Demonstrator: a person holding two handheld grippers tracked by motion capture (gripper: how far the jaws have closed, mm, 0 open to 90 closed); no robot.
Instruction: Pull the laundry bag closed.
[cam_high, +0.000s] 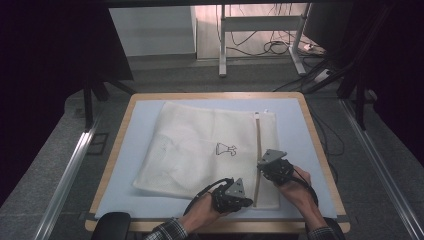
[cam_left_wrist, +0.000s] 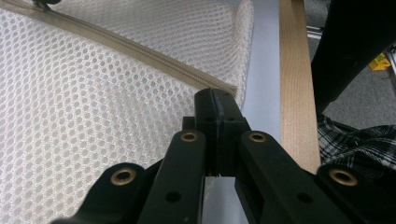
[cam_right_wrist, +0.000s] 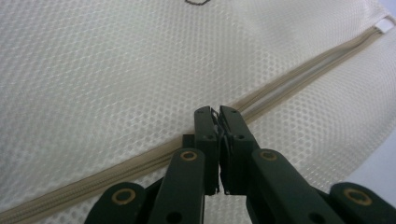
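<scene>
Resting on one mesh bag — two hand-held grippers (left hand-held gripper, right hand-held gripper), both clamped on its zipper.

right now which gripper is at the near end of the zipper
The left gripper: it sits at the zipper end by the bag's near corner, while the right gripper is shut farther up the zipper.

Left gripper and right gripper, jaws closed, side by side

Cream honeycomb-mesh cloth bag, woven beige zipper tape (matt); smooth pale-blue mat, bare wood table edge; matt black plastic grippers
</scene>
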